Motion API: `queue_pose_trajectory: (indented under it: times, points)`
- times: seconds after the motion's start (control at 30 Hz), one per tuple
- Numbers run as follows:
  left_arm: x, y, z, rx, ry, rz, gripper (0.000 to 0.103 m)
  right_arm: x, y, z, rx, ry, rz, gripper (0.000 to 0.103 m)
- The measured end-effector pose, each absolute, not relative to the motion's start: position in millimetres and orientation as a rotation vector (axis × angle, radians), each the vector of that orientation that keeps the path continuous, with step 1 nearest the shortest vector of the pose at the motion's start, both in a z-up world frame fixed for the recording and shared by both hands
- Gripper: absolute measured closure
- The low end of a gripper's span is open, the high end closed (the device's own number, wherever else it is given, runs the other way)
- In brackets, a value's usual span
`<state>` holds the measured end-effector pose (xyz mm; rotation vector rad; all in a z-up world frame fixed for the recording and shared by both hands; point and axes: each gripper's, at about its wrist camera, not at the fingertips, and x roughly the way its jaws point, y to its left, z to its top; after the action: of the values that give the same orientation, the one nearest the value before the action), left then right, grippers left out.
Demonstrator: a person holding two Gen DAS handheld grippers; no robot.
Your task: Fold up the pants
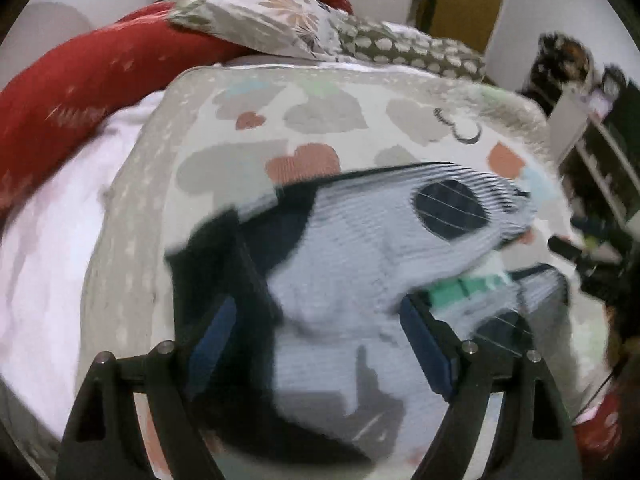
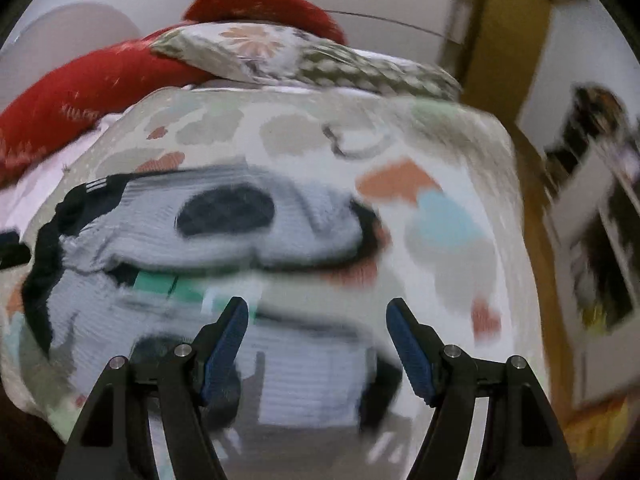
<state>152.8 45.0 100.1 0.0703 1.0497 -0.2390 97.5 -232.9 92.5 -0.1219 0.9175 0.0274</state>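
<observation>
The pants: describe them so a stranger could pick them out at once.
Start at the bed, covered by a pale blanket printed with grey, coral and blue hearts. In its middle lie the pants, a rumpled light grey, finely striped garment with black trim and dark oval patches. Unlike the red pillows and floral pillow at the head of the bed, they show a green label.

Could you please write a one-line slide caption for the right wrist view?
Open right gripper above striped grey pants on a heart-print blanket.
</observation>
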Motion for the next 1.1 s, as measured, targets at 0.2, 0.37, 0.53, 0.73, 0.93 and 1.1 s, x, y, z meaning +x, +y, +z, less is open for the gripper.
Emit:
queue_pose_trajectory:
  times: [0.2, 0.37, 0.53, 0.73, 0.93, 1.1]
  points:
    - [242, 48, 64, 0.089, 1.128, -0.272, 0.020, 200, -213, 79, -0.278, 0.993, 0.111, 0.027]
    - [286, 48, 29, 0.056, 1.231, -0.348, 0.020, 259, -216, 50, -0.203, 1.084, 0.163, 0.027]
    - [295, 39, 14, 0.106, 1.255, -0.406, 0.014, 291, -216, 20, -0.168, 1.140, 0.215, 0.027]
    - [289, 45, 18, 0.075, 1.264, -0.480, 0.013, 293, -218, 13, -0.066, 1.153, 0.289, 0.025]
    - [279, 33, 23, 0.211, 1.240, -0.430, 0.064, 286, -214, 12, -0.030, 1.139, 0.318, 0.027]
    - [261, 30, 40, 0.241, 1.189, -0.407, 0.097, 275, -194, 22, -0.079, 1.141, 0.364, 0.095]
